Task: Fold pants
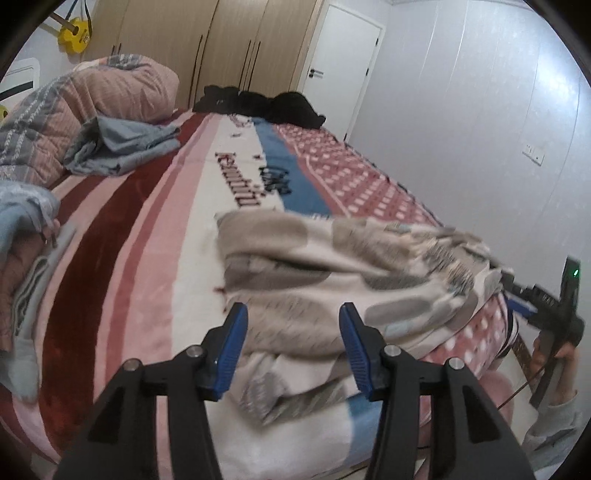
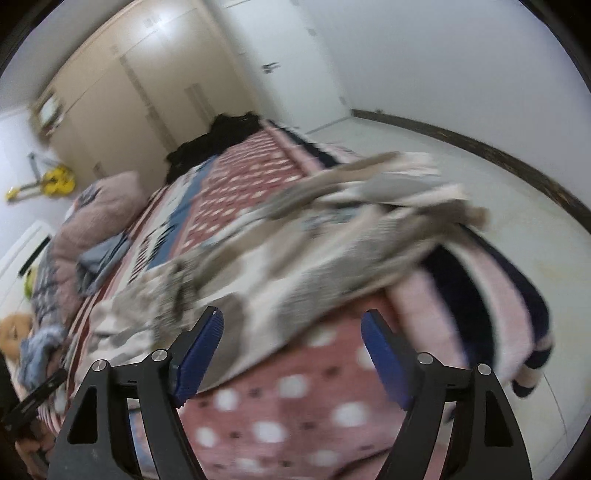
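Pants [image 1: 332, 266], beige w/ grey and taupe patches, lie crumpled on the bed [image 1: 147, 258], near its foot-end corner, partly over the pink dotted edge of the blanket [image 2: 295, 406]. Fabric is bunched, folds running across; edges blurred in both views, esp. right wrist view, so exact lay of the legs can't be told.

Left claw [image 1: 293, 332] hovers just above the near end of the pants, jaws wide, blue pads [image 1: 232, 343] apart w/ nothing between them; fabric shows thru the gap. Pointing along the bed toward the wardrobe [image 1: 207, 48].

Right claw [image 2: 291, 347] also wide open, empty, tilted hard to one side and angled down at the bed corner; pants lie just beyond its pads [image 2: 199, 354], dotted blanket below. In left wrist view the right claw unit [image 1: 554, 306] is at the far right past the bed edge, a hand [image 1: 565, 354] in a grey sleeve gripping its handle; green light on its body.

Around: pink quilt [image 1: 110, 92] and grey-blue cloth [image 1: 122, 144] at the left side of the bed, black clothes [image 1: 258, 103] at the far end, white door [image 1: 343, 62], yellow toy guitar [image 1: 74, 35] on the wall.
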The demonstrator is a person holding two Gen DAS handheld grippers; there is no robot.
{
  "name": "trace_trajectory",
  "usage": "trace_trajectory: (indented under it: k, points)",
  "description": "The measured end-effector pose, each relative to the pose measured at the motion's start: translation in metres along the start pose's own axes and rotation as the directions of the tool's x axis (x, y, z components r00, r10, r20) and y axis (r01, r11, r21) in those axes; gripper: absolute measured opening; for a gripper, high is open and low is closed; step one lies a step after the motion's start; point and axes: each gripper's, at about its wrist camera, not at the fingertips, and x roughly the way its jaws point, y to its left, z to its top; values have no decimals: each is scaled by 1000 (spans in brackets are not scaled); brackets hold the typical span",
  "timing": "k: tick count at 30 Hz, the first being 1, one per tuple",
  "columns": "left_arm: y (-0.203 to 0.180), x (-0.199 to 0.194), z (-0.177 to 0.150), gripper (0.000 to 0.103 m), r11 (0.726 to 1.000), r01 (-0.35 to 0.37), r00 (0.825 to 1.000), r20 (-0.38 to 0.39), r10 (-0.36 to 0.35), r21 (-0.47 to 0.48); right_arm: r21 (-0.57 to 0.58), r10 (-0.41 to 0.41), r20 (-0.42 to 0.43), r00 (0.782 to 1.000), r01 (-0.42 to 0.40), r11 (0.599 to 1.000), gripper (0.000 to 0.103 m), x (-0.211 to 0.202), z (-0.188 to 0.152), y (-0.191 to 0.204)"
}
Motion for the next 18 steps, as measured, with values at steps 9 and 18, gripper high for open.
trace_trajectory:
  k: [9, 18]
  points:
    - [-24, 0, 15, 47, 1000, -12, 999, 43, 13, -18, 101, 95, 26, 995, -97, 990, 80, 39, 33, -47]
    - [-23, -9, 18, 47, 998, -36, 997, 63, 39, -45, 144, -22, 71, 997, 12, 989, 17, 81, 75, -45]
